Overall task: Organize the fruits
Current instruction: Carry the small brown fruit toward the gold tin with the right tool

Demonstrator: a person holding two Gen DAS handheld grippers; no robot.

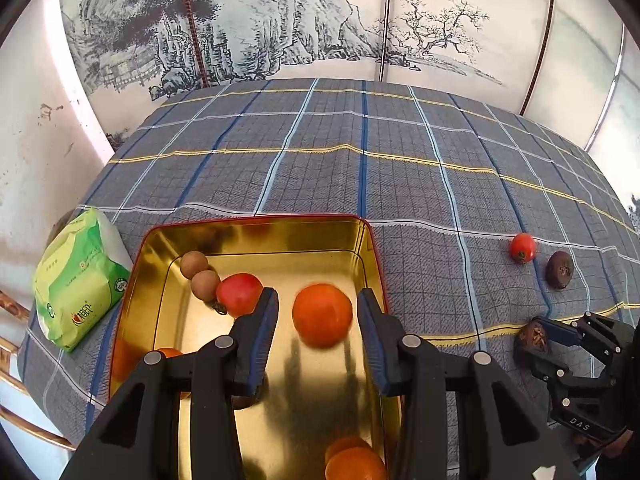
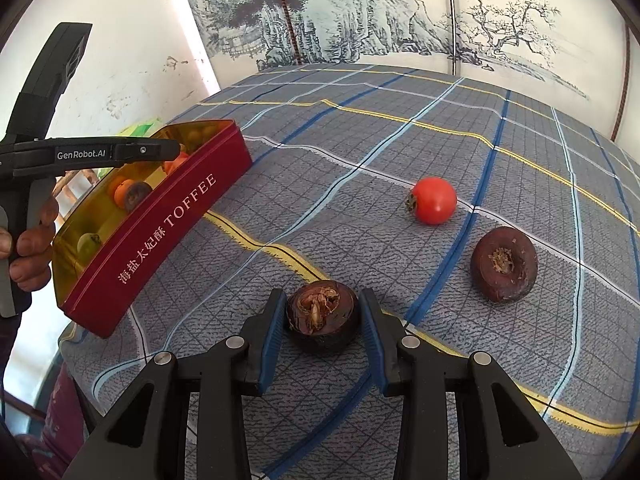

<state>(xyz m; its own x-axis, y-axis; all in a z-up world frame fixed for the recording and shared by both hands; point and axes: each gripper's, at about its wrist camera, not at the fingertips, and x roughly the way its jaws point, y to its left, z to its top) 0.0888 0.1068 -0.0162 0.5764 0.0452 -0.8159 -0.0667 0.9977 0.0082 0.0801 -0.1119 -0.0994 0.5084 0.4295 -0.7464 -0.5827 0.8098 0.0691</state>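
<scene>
My left gripper (image 1: 318,320) is open above the red tin (image 1: 256,240) with the gold inside. An orange fruit (image 1: 322,315), blurred, is between its fingers without touching them. In the tin lie a red tomato (image 1: 239,294), two brown longans (image 1: 199,273) and more orange fruits (image 1: 354,462). My right gripper (image 2: 322,318) is around a dark brown water chestnut (image 2: 322,314) on the cloth; the jaws stand close on both sides, contact unclear. Another water chestnut (image 2: 503,264) and a red tomato (image 2: 434,200) lie beyond on the right.
The table has a grey plaid cloth (image 2: 360,140). A green tissue pack (image 1: 78,280) lies left of the tin. A painted screen (image 1: 280,20) stands behind the table. The tin also shows in the right wrist view (image 2: 160,232), with the left gripper (image 2: 120,152) over it.
</scene>
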